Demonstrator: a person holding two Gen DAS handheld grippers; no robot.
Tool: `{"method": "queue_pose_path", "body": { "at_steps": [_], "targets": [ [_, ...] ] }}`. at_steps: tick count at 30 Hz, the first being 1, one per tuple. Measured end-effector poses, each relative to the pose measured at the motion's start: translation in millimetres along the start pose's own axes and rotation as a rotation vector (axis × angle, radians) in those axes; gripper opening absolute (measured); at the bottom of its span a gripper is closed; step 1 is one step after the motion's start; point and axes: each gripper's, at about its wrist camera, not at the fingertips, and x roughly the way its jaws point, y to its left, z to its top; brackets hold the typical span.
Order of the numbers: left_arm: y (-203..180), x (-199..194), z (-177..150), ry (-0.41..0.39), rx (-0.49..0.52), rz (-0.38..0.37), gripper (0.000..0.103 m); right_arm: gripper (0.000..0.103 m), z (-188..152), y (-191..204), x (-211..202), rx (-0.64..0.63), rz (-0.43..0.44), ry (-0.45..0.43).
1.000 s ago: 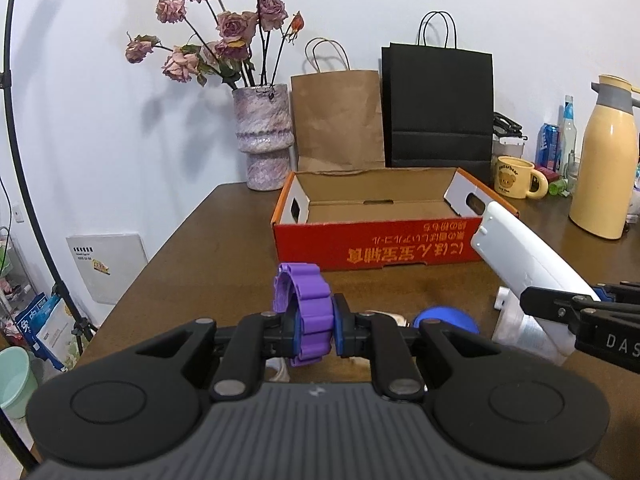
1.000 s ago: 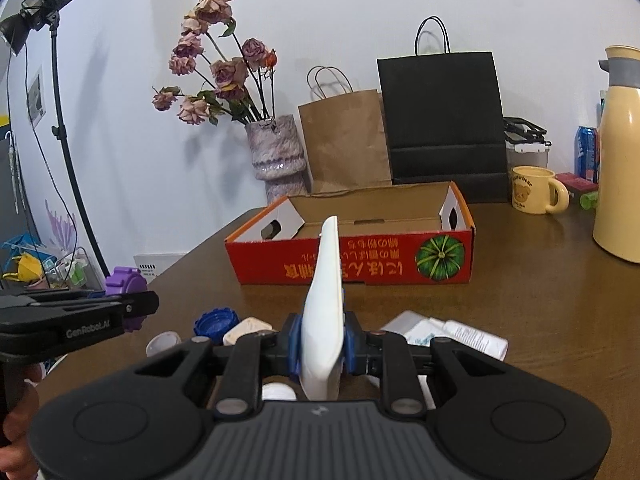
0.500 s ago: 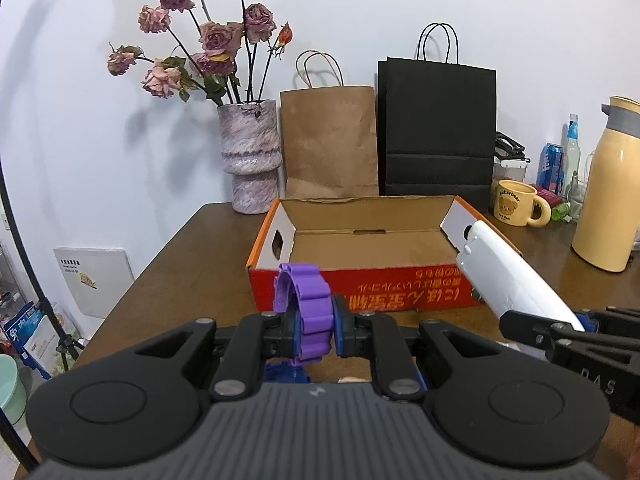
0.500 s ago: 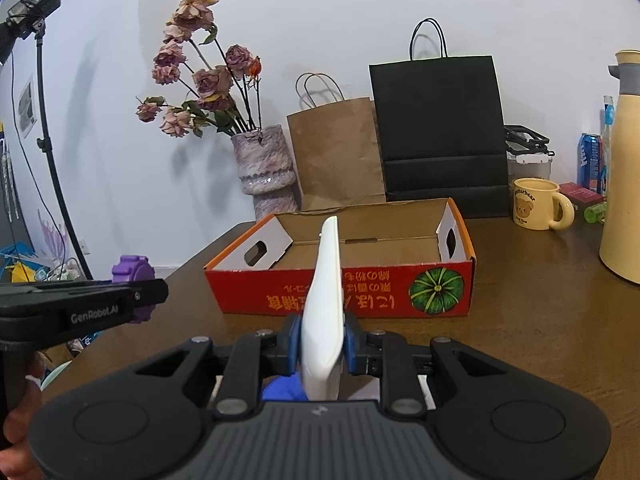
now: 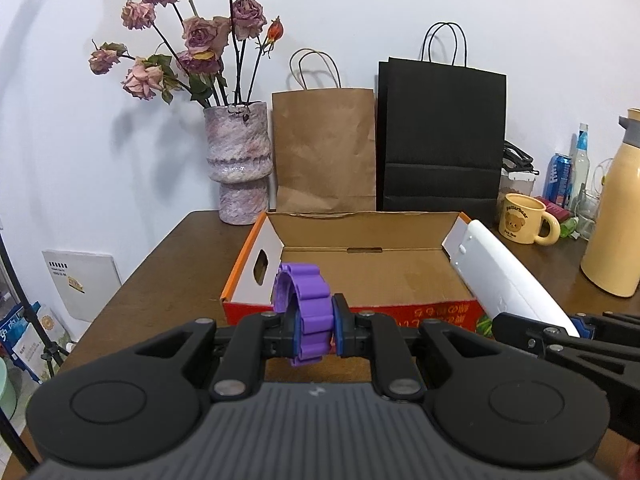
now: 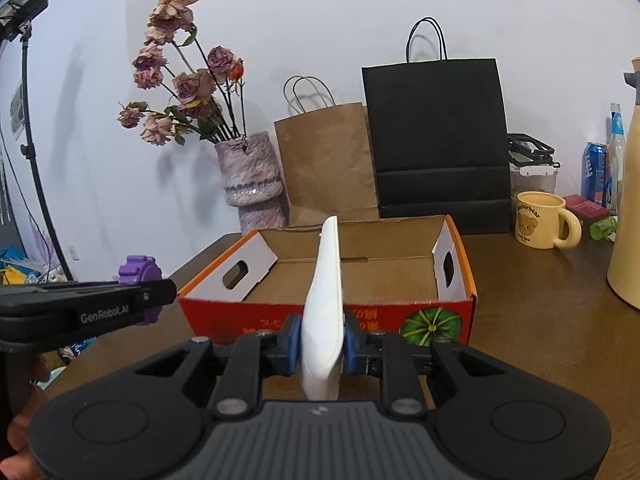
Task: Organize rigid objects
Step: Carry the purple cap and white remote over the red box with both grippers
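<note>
Brown wooden table (image 5: 168,276) against a plain white wall, pretty cluttered along the back. Nearest the cameras, both claws were clamped tight on their loads. The left gripper (image 5: 313,330) was closed on a purple ridged ring (image 5: 308,312), held on edge between the pads. The right gripper (image 6: 322,346) was squeezing a white flat plastic piece (image 6: 326,300) near its bottom end, so most of it stuck up and forward like a fin.

Just past both of them sat the red cardboard box (image 6: 420,316), open top, nothing visible inside. Both items looked to be right at the near wall, the white piece's tip already over it.

Further back: a marbled vase (image 5: 238,164) of dried roses on the left, a brown paper bag (image 5: 326,148) and a black paper bag (image 5: 442,136) against the wall, then a yellow bear mug (image 6: 536,220) and a cream thermos (image 5: 616,216) off to the right.

What could go wrong, imo: the white piece was gripped so low that it could pivot in the pads and clip the box's near wall or its right flap (image 6: 448,264) going down. The ring could roll once released on edge. And the two grippers were close side by side, so dropping both at once risked a bump.
</note>
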Motion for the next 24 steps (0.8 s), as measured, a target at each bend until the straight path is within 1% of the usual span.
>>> {"method": "queue_pose_path", "body": {
  "at_steps": [15,24],
  "targets": [
    [-13.1,50.7,28.5,-0.007,-0.022,0.02,0.016,0.021,30.5,-14.8,41.6,-0.023,-0.02,-0.024],
    [-19.8,82.5,46.8,-0.016,-0.043,0.037,0.016,0.021,46.8,-25.5,74.0,-0.034,-0.022,-0.018]
  ]
}}
